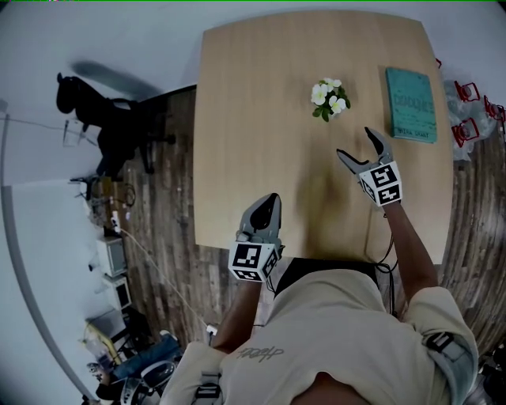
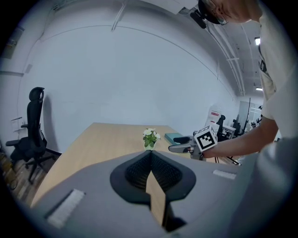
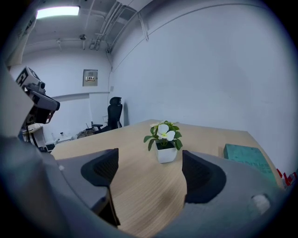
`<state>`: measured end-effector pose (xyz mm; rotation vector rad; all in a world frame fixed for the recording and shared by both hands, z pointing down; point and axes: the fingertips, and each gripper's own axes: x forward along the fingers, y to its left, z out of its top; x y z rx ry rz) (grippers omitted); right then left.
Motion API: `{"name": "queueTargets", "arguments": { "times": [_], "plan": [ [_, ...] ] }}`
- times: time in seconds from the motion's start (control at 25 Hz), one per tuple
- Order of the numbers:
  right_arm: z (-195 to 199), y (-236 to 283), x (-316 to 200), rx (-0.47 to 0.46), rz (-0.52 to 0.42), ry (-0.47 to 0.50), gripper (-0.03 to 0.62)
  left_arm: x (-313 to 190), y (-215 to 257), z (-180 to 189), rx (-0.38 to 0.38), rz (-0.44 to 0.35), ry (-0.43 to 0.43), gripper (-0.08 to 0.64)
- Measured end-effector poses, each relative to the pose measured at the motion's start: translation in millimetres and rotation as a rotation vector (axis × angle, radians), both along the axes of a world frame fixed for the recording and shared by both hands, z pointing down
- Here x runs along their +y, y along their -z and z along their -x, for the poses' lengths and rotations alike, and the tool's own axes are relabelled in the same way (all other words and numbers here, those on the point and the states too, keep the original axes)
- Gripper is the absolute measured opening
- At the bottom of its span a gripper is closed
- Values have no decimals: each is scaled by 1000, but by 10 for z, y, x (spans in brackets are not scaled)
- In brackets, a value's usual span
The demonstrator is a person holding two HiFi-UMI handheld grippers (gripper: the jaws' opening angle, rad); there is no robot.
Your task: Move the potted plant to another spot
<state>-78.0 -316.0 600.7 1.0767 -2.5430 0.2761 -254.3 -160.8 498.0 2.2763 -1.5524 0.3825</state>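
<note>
Upper centre of the head view sits the potted plant [image 1: 330,98], ungrasped. I judge this the approach: right gripper [image 1: 356,143] spread wide, near it; left gripper [image 1: 273,201] pinched together, empty. Next, straddle the pot and close.

On the table [image 1: 261,142], the potted plant [image 1: 329,99] stood upper centre, a book [image 1: 411,104] to its right, the right gripper [image 1: 356,143] below them, the left gripper [image 1: 271,202] lower left.

Cool, even indoor light; a ceiling light panel [image 3: 58,11] glows overhead. Soft shadows lie on the wooden table [image 1: 261,158]. All 3 fisheye views curve and darken at edges; the left gripper [image 2: 150,152] looks blurred.
</note>
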Motion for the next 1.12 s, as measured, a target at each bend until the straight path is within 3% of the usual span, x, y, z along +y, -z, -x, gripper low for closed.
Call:
{"name": "queueTargets", "arguments": {
  "times": [0.76, 1.12],
  "plan": [
    [216, -611, -893, 37, 93, -9, 423, -35, -154, 110, -38, 73, 67, 15],
    [351, -814, -1080, 60, 111, 10, 423, -6, -260, 160, -38, 101, 101, 15]
  ]
}}
